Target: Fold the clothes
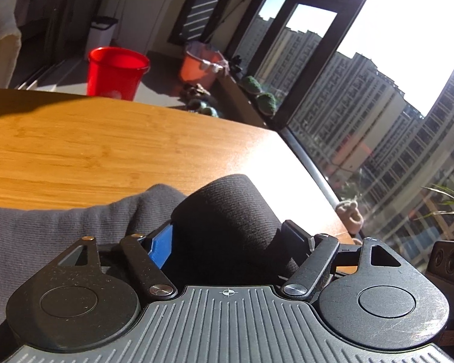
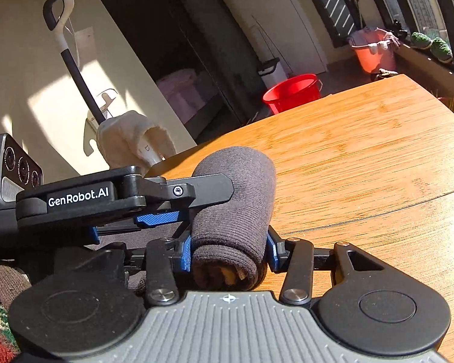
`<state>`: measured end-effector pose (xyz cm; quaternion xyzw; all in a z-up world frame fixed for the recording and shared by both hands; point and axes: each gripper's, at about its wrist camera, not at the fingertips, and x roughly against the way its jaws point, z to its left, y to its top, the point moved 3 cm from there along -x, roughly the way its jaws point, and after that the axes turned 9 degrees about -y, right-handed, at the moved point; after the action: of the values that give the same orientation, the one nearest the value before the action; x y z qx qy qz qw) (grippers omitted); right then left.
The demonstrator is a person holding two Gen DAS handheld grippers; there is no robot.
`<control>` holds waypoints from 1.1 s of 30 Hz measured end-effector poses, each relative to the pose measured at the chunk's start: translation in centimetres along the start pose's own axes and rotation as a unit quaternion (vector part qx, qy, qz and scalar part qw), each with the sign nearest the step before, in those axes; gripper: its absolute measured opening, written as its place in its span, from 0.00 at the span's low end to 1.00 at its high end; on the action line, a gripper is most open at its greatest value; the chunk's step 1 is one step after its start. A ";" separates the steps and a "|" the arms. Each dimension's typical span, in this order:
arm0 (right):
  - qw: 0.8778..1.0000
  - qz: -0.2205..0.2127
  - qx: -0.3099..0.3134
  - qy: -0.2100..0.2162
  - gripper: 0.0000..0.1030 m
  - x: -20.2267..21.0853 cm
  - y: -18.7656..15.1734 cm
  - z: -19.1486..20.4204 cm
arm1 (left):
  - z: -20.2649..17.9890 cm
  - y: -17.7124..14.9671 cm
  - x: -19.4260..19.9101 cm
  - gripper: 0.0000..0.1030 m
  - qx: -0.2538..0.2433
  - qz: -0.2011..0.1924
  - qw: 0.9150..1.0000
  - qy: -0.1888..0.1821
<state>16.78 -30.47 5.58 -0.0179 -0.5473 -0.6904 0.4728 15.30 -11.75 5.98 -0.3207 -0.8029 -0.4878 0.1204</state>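
Both grippers holding 1 grey cloth over the worktop.

Left gripper [image 1: 227, 227] with fingers pinched on a dark fold of the cloth [image 1: 60, 230], the rest of it spread out to the left on the worktop [image 1: 106, 151]. Right gripper [image 2: 230, 242] with blue fingers [image 2: 184, 254] squeezed on a rolled-up end of the same cloth [image 2: 236, 199], lifted just above the wood. Left gripper seen side-on in the right view, touching the roll from the left. Bright sun all over the wood. Past the far edge, on the floor, a red bucket [image 1: 115, 72] and an orange tub [image 1: 199, 66]. Tall buildings [image 1: 363, 115] outside the window. Mop [image 2: 75, 69] leaning on the wall.
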 end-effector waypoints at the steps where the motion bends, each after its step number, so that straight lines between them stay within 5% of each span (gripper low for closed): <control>1: 1.000 -0.007 0.016 -0.013 0.44 0.6 0.1 0.1 | -0.7 0.0 0.1 0.79 -0.011 -0.002 1.000 -0.006; 4: 0.991 -0.030 0.099 -0.087 0.44 1.7 0.3 1.3 | -2.2 0.5 0.7 0.78 -0.027 -0.014 0.999 -0.012; 8: 0.951 -0.045 0.238 -0.192 0.46 0.2 -0.7 4.9 | -2.8 1.6 1.4 0.81 -0.018 -0.029 0.999 -0.022; 11: 0.915 -0.064 0.322 -0.234 0.48 -1.2 -2.3 7.8 | -3.0 1.4 0.8 0.82 -0.027 -0.019 0.999 -0.012; 14: 0.901 -0.073 0.351 -0.244 0.52 -1.8 -3.3 8.9 | -2.3 0.7 -0.4 0.86 -0.044 -0.004 0.999 0.023; 17: 0.925 -0.068 0.312 -0.208 0.62 -0.9 -3.1 8.2 | -0.1 0.0 -0.4 0.88 -0.016 -0.007 1.000 0.021; 23: 0.976 -0.076 0.174 -0.101 0.63 2.3 -2.4 5.5 | 2.5 -0.7 0.9 0.88 0.002 -0.005 1.000 0.030; 33: 0.998 -0.051 0.014 -0.028 0.65 2.7 0.1 0.2 | 4.2 -1.0 2.3 0.88 0.016 -0.006 0.999 0.044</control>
<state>15.27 -32.01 7.21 -0.0024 -0.5701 -0.7049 0.4220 13.40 -7.56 4.35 -0.2918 -0.8066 -0.4893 0.1577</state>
